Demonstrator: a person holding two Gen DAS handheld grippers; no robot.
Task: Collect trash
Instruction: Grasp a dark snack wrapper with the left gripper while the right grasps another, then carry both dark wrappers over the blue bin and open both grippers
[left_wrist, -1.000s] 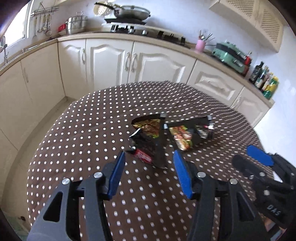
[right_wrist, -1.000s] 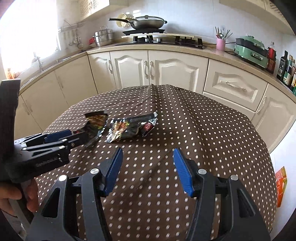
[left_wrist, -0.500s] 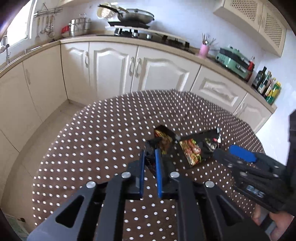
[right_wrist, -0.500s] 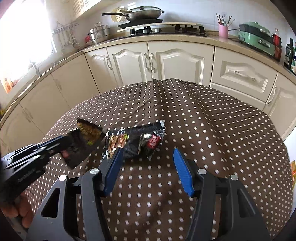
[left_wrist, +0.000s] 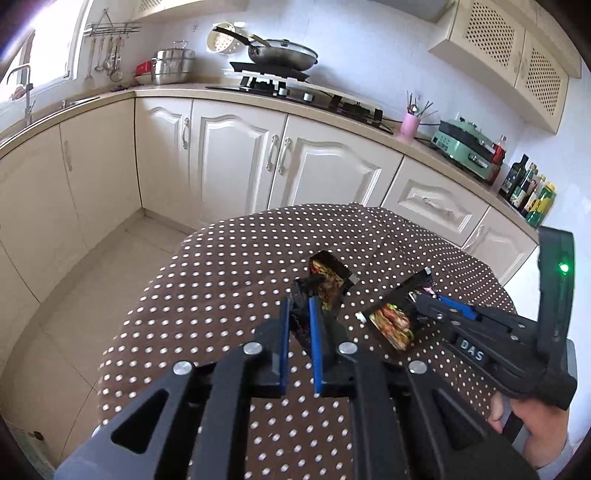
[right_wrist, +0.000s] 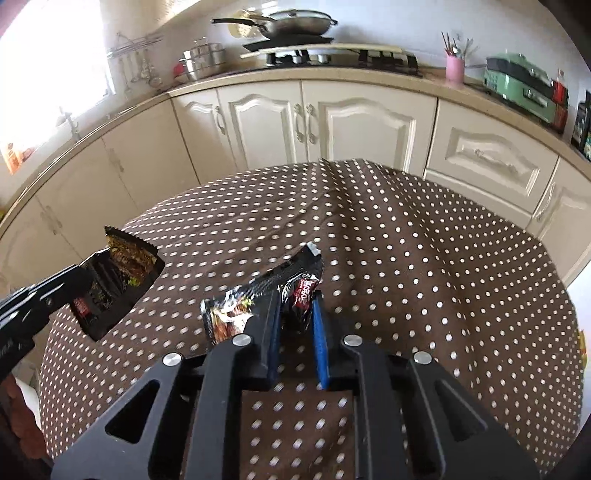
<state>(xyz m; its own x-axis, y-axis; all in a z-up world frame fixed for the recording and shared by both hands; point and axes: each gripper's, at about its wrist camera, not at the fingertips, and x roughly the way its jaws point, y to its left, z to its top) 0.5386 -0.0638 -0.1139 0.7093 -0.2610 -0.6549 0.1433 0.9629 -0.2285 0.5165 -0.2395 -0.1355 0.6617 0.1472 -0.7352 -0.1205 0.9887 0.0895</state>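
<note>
Left hand-held gripper (left_wrist: 297, 314) clamped on wrapper (left_wrist: 327, 278), lifted off desk (left_wrist: 229, 280), long axis toward 12 o'clock. Right hand-held gripper (right_wrist: 295, 314) jaws just closed onto second wrapper (right_wrist: 258, 295); long axis 8-to-2 o'clock, bulk at 10 o'clock.

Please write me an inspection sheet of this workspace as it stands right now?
Surface: round table under a brown polka-dot cloth, rumpled at the far edge.
Job's things: two torn black snack wrappers, first wrapper and second wrapper, both raised off the cloth.
Clutter: nothing seen on the table.
Grippers: left gripper shut on the first wrapper; right gripper has just closed on the second wrapper.
Cables: nothing seen.
Surroundings: cream kitchen cabinets, hob with a pan, green appliance, bottles.
</note>
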